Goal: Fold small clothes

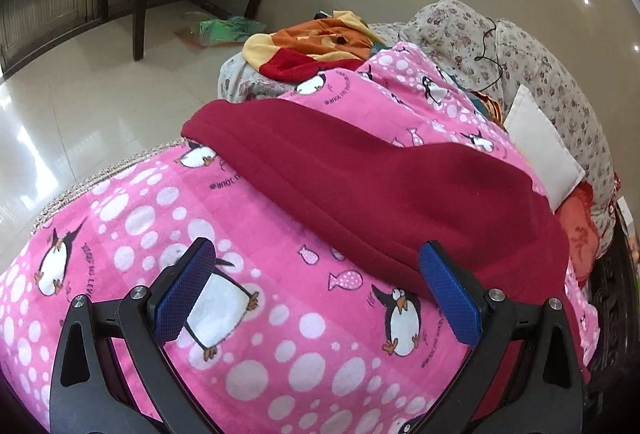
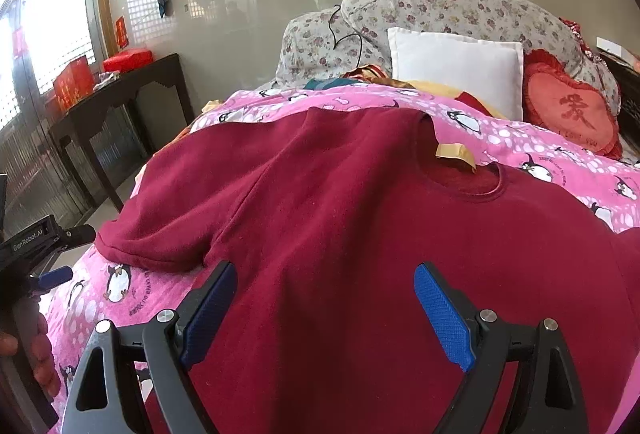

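A dark side table [image 2: 120, 102] stands by the wall at the left, with red boxes [image 2: 74, 80] on top. Low at the left edge of the right wrist view, a hand [image 2: 38, 350] grips the left gripper [image 1: 316, 294], whose fingers [image 1: 184, 290] stand wide apart over the pink penguin blanket [image 1: 168, 218] with nothing between them. A maroon shirt [image 2: 340, 234] lies spread across the blanket on the bed, one sleeve [image 2: 176, 210] folded in toward the left, the neck opening [image 2: 468, 186] and a tan label [image 2: 454, 154] facing the pillows. The right gripper [image 2: 324, 310] hovers above the shirt's body, fingers [image 2: 440, 310] wide open and empty; whether they brush the cloth is hard to tell. Beyond lie floral pillows [image 2: 440, 6], a white cushion [image 2: 456, 66] and, at the right, a red heart cushion [image 2: 568, 110].
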Available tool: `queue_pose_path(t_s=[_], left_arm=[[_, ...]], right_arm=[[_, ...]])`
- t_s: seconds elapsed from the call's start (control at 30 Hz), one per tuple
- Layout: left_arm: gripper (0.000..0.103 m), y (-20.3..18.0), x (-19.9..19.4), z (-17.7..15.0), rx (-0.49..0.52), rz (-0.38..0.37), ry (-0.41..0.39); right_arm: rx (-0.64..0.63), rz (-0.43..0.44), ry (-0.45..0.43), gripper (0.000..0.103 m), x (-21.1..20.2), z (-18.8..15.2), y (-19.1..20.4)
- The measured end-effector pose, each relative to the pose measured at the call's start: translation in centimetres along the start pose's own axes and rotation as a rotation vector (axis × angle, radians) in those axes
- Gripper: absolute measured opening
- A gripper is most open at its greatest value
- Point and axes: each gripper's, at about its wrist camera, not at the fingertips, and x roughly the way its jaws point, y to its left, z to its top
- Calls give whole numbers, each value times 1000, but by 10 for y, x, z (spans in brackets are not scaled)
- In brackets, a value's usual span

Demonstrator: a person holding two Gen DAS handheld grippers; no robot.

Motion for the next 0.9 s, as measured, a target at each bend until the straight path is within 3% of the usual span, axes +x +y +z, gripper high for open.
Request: queue_pose_path(t_s=[0.27,0.6,0.9], left_arm=[[102,-21,-14,-12,135,3,-26],[102,-41,-12,-22,265,17,10],[102,-18,-10,-16,154,-5,38]], right_arm=[[1,13,3,89,-1,-2,3],[5,27,2,89,-2,-1,2],[17,43,13,89,-1,0,1]])
